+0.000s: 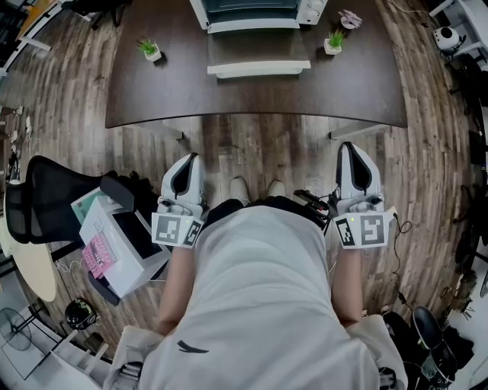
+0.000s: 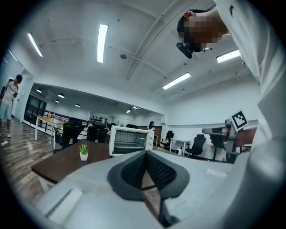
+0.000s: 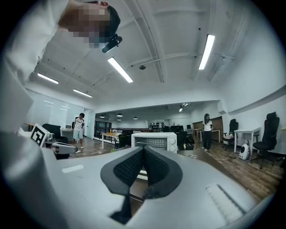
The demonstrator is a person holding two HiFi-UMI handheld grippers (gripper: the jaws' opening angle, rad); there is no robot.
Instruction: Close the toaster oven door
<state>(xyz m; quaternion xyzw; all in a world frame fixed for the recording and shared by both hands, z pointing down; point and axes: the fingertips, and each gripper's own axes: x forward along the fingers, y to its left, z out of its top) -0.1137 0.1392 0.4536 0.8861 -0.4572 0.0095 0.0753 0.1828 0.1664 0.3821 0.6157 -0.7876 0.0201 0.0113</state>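
Toaster oven [image 1: 255,11]: at far edge of worktop [image 1: 152,91], door [image 1: 259,57] folded down, open. Left gripper [image 1: 191,158], right gripper [image 1: 346,146]: fingers pressed together on nothing, both held short of the worktop's near edge.

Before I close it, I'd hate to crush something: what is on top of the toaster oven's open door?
Nothing shows on the door, folded down flat over the table. Whether the toaster oven holds anything cannot be told.
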